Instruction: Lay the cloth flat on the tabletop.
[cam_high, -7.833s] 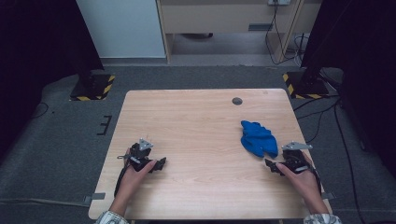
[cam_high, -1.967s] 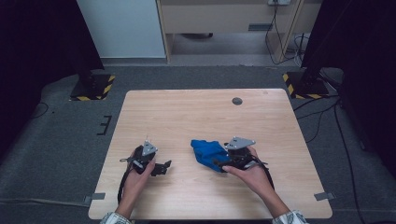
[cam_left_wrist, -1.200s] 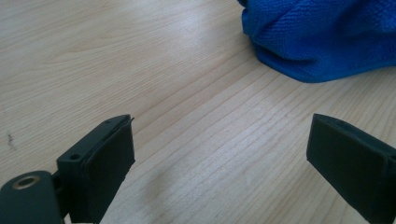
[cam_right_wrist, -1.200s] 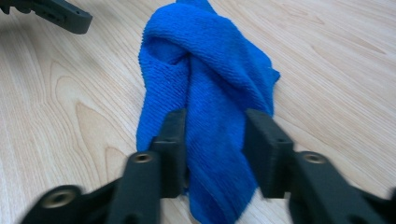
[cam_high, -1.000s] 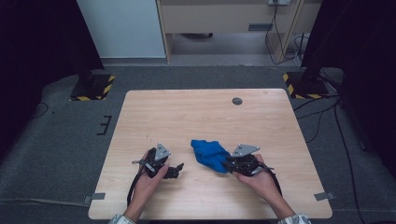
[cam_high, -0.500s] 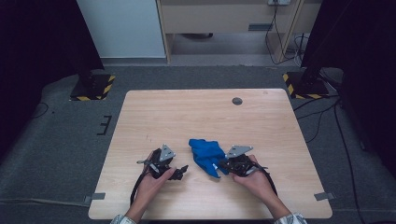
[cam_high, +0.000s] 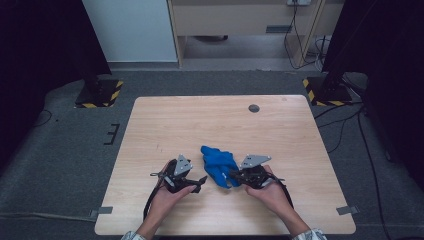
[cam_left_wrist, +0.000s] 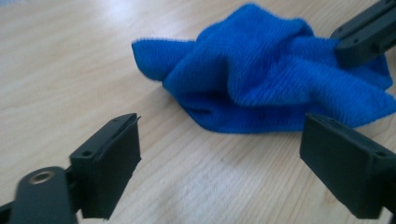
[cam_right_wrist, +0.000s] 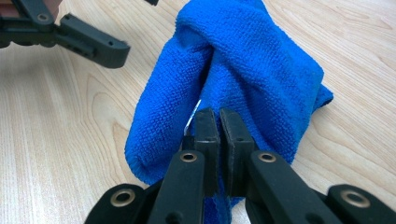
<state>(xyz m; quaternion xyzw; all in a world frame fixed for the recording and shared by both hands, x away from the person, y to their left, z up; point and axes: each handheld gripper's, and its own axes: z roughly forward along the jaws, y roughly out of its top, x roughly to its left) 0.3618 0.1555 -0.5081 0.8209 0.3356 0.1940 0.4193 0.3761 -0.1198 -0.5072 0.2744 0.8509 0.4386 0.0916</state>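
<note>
Black jaws of the right gripper (cam_right_wrist: 218, 122) are pressed together, pinching a fold of the blue cloth (cam_right_wrist: 243, 79) at its near edge. Ahead of the left gripper (cam_left_wrist: 219, 163), whose jaws stand spread wide and empty, the same cloth lies crumpled on the wooden surface (cam_high: 200, 125). Judgement: one hold secured; second hold and any spreading or folding outstanding.

You had a bright blue cloth (cam_high: 218, 165) on the pale wood-grain table (cam_high: 210, 120); both grippers' jaws were black, and yellow-and-black hazard stripes (cam_high: 99, 96) marked the stand bases on the grey floor (cam_high: 60, 150).
</note>
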